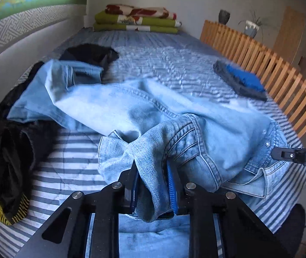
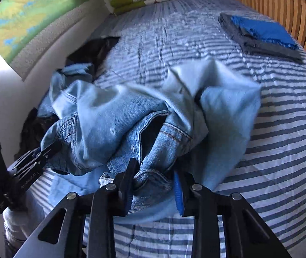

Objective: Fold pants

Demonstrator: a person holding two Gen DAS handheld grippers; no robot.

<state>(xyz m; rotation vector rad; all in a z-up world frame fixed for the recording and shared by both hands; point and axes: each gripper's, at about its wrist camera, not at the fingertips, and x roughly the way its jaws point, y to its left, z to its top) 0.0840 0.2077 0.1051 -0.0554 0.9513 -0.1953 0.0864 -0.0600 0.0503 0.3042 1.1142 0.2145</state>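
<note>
**Both grippers clamped on the jeans**

Left wrist view: the left gripper (image 1: pixel 153 185) pinches a bunched fold of the light-blue jeans (image 1: pixel 114 107), which sprawl across the striped bed (image 1: pixel 67 172); its lower fingers are cut off. The dark clothes pile (image 1: pixel 9 150) is hard to make out.

Right wrist view: the right gripper (image 2: pixel 155 185) grasps the jeans' waistband (image 2: pixel 153 172); the legs are blurred.

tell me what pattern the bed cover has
Blue and white stripes on the bed cover, clearest in the right wrist view.

Black gripper (image 1: pixel 153 185) linkages, silver rivets, blue pads on fingers (image 1: pixel 171 185).
</note>
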